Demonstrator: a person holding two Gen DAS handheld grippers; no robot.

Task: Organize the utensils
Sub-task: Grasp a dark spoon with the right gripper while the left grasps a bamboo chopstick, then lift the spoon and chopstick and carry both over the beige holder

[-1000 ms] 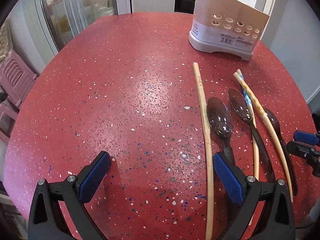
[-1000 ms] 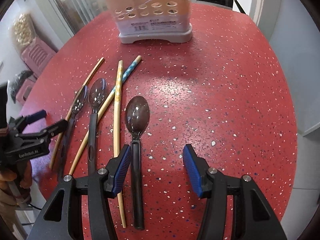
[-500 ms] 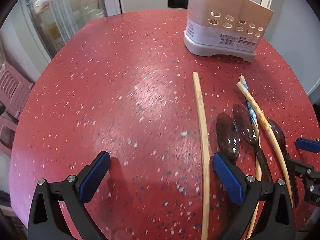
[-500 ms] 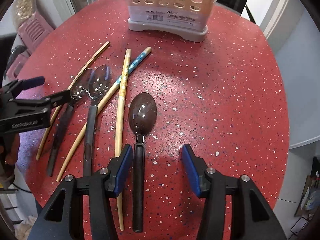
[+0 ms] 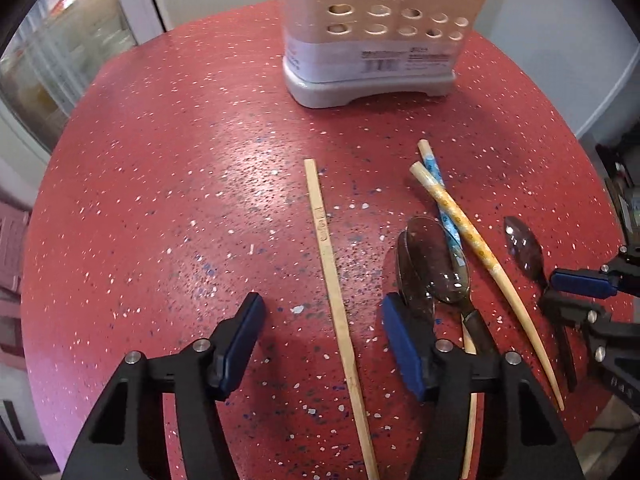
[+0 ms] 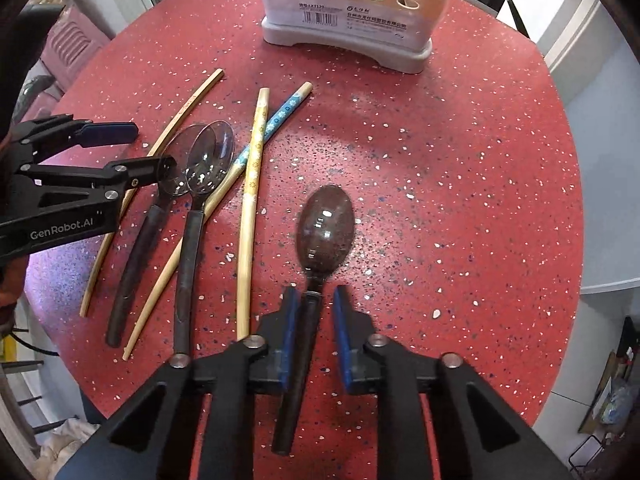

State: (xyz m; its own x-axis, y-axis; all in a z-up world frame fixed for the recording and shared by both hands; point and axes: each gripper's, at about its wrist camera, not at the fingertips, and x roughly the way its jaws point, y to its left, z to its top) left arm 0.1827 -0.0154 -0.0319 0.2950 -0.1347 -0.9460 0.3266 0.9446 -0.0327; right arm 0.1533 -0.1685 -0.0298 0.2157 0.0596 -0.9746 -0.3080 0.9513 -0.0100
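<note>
A plain wooden chopstick (image 5: 332, 280) lies on the red table (image 5: 160, 200) between the jaws of my left gripper (image 5: 322, 340). Those jaws are closing, and neither pad touches the stick. My right gripper (image 6: 316, 312) is closing around the black handle of a dark spoon (image 6: 324, 228). The handle rests near the left pad, and a thin gap shows at the right pad. Two clear grey spoons (image 6: 200, 160) overlap beside a yellow patterned chopstick (image 6: 254, 172) and a blue one (image 6: 284, 114). The beige utensil holder (image 6: 348, 20) stands at the far side.
The table's round edge runs close on the right (image 6: 576, 240). A pink stool (image 6: 72, 40) stands beyond its left side. In the left wrist view the right gripper (image 5: 550, 294) sits at the right edge, by the dark spoon (image 5: 524, 248).
The left gripper moved right, so the plain chopstick now lies between its jaws, which have narrowed. The right jaws closed in around the dark spoon's handle. The holder looks nearer.
</note>
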